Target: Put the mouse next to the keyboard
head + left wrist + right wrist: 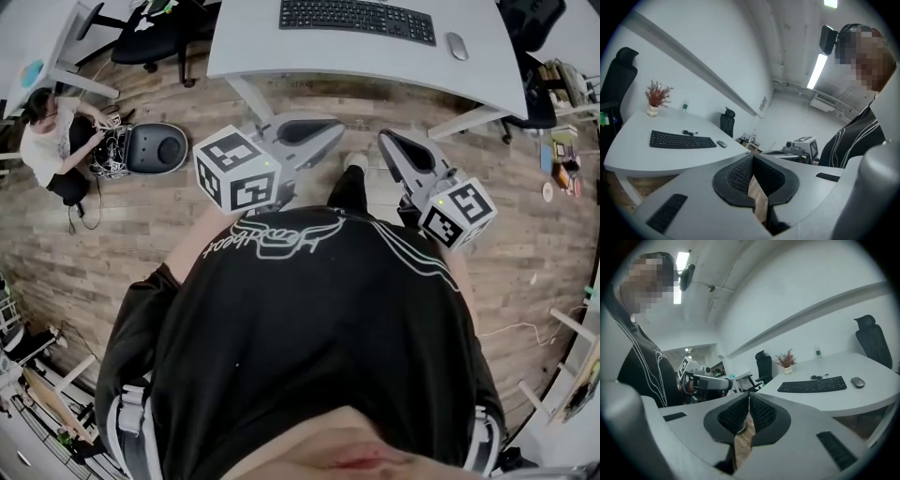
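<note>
A black keyboard [356, 19] lies on the pale grey desk [244, 47] ahead of me. Just to its right rests a small grey mouse [457, 45], a short gap from the keyboard's end. Both grippers hang over the wood floor, short of the desk's front edge. My left gripper [330, 127] is shut and empty; its own view shows the keyboard [682, 139] and mouse [722, 144] beyond the shut jaws [752, 157]. My right gripper [384, 139] is also shut with nothing in it [749, 397]; the keyboard [813, 385] and mouse [857, 382] lie off to its right.
A person [52, 141] crouches on the floor at the left beside a grey round device [159, 148]. Black office chairs [530, 23] stand round the desk. A potted plant [657, 96] and a bottle [685, 106] stand at the desk's far edge.
</note>
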`<action>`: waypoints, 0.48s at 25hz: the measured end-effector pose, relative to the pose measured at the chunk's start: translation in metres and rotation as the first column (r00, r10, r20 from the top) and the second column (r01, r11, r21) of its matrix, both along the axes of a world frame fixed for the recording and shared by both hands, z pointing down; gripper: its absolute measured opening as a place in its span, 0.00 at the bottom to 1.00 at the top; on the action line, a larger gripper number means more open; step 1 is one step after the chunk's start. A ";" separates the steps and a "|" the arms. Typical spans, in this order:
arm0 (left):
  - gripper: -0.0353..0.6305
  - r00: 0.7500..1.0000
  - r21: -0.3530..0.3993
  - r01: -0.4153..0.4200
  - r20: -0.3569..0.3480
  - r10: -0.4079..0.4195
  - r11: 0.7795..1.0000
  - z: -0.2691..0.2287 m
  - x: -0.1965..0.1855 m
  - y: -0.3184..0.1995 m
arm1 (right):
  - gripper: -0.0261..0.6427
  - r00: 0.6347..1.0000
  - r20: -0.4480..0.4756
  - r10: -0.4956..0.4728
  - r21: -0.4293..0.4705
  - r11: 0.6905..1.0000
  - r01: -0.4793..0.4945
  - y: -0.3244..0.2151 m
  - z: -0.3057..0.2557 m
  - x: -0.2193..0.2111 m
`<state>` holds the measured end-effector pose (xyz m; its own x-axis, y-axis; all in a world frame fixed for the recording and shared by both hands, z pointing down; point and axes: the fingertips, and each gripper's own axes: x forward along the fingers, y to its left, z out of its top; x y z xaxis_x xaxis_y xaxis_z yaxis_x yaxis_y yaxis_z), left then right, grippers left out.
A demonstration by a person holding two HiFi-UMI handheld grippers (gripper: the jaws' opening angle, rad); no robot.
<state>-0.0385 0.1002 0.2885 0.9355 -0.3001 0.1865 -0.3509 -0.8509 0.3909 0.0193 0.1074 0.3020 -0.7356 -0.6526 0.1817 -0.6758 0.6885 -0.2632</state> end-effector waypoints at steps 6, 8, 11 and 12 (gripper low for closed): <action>0.06 1.000 -0.020 -0.014 -0.003 0.014 1.000 0.010 -0.008 0.020 | 0.05 1.000 0.022 -0.021 -0.051 0.998 0.022 0.017 0.010 -0.013; 0.06 1.000 -0.028 -0.011 -0.002 0.011 1.000 0.013 -0.009 0.023 | 0.05 1.000 0.018 -0.020 -0.053 0.998 0.021 0.021 0.012 -0.015; 0.06 1.000 -0.036 -0.013 -0.004 0.012 0.999 0.016 -0.009 0.028 | 0.05 1.000 0.009 -0.015 -0.055 0.998 0.016 0.027 0.015 -0.015; 0.06 1.000 -0.038 -0.015 -0.004 0.014 0.999 0.017 -0.009 0.030 | 0.05 1.000 0.007 -0.013 -0.054 0.998 0.013 0.029 0.015 -0.015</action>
